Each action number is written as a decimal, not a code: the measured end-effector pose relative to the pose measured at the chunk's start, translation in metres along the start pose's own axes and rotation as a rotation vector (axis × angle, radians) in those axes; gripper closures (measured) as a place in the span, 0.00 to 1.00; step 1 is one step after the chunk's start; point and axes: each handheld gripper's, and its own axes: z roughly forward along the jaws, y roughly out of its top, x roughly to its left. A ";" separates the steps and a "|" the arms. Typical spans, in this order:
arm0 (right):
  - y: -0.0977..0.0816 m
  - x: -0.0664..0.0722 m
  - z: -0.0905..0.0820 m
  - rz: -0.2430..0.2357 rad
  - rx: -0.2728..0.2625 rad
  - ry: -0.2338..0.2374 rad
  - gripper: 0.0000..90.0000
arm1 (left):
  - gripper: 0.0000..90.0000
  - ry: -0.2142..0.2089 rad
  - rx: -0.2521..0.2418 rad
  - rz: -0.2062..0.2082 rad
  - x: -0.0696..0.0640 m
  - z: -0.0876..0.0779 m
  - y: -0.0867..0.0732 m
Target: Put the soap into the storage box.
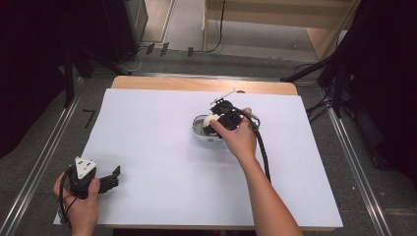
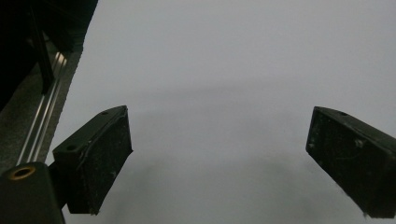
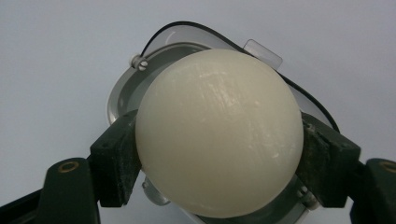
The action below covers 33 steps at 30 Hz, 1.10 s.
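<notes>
A cream ball (image 3: pixel 218 133) is clamped between the jaws of the right gripper (image 1: pixel 216 124), directly above a clear lidded container (image 3: pixel 122 95) lying just past the centre of the white table sheet (image 1: pixel 162 147). At seven o'clock, the left gripper (image 1: pixel 114 178) is held with jaws spread wide and nothing between them.

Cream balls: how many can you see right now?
1. The cream ball is clamped in the right claw, just above the clear oval case on the white sheet. Another could be hidden beneath it.
</notes>
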 end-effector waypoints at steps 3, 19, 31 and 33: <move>0.000 0.000 0.002 0.003 0.004 -0.002 0.27 | 0.08 -0.002 0.000 -0.001 0.000 0.000 0.000; -0.002 -0.001 0.011 0.024 0.033 0.014 0.27 | 0.08 0.000 0.003 0.009 -0.001 0.000 0.000; -0.005 -0.004 0.007 0.028 0.013 0.027 0.25 | 0.08 0.001 0.004 0.009 -0.001 0.000 0.000; -0.005 -0.004 0.004 0.034 0.008 0.031 0.25 | 0.08 0.000 0.005 0.012 -0.001 0.000 0.000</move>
